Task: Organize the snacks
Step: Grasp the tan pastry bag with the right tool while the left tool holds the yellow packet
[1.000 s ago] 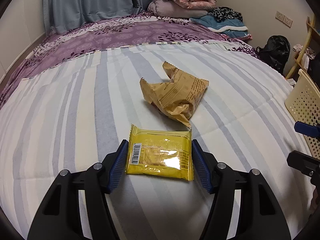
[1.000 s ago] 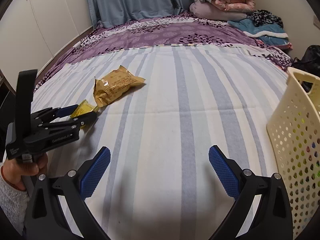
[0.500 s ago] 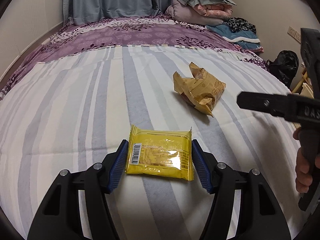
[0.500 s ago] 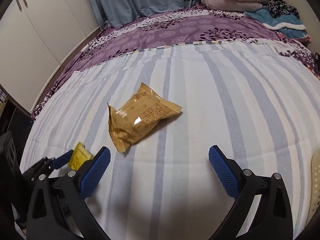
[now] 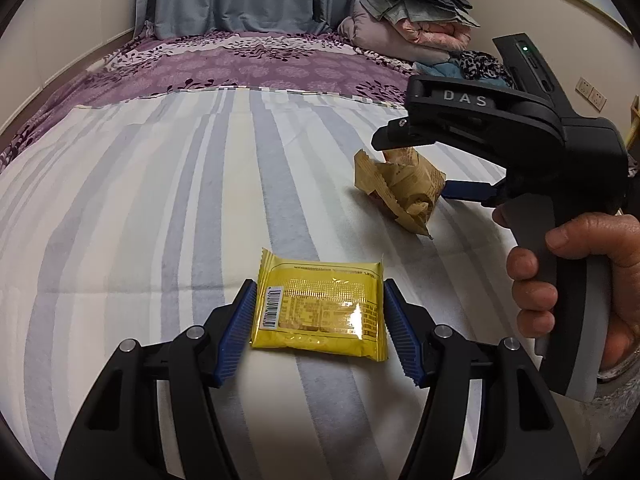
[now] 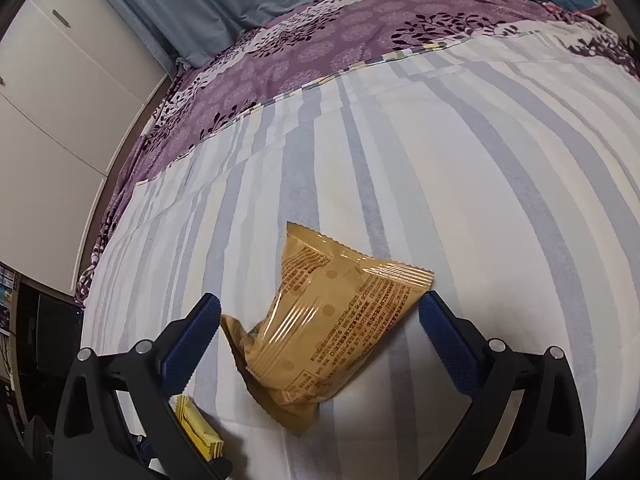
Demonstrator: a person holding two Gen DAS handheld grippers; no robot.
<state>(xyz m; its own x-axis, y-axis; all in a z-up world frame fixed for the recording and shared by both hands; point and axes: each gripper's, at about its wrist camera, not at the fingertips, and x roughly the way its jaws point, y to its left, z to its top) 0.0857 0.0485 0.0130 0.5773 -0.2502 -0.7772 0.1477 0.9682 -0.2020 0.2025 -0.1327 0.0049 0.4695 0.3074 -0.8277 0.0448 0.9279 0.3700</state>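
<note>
Right wrist view: right gripper (image 6: 320, 316) gaping, straddling tan snack bag (image 6: 324, 320) | left gripper (image 5: 316, 322) clamping yellow packet (image 5: 320, 310) | next: closing squarely on crinkly bag

The flat pack (image 5: 320, 312) lies on the bed (image 5: 160, 200), between the two fingers of the left gripper (image 5: 318, 326). The big bag (image 5: 400, 188) lies on the bed too, behind the flat pack and to its right. The right gripper (image 6: 320, 336) has one finger on each side of the big bag. A pile of bedding (image 5: 408, 32) sits far behind the flat pack.
</note>
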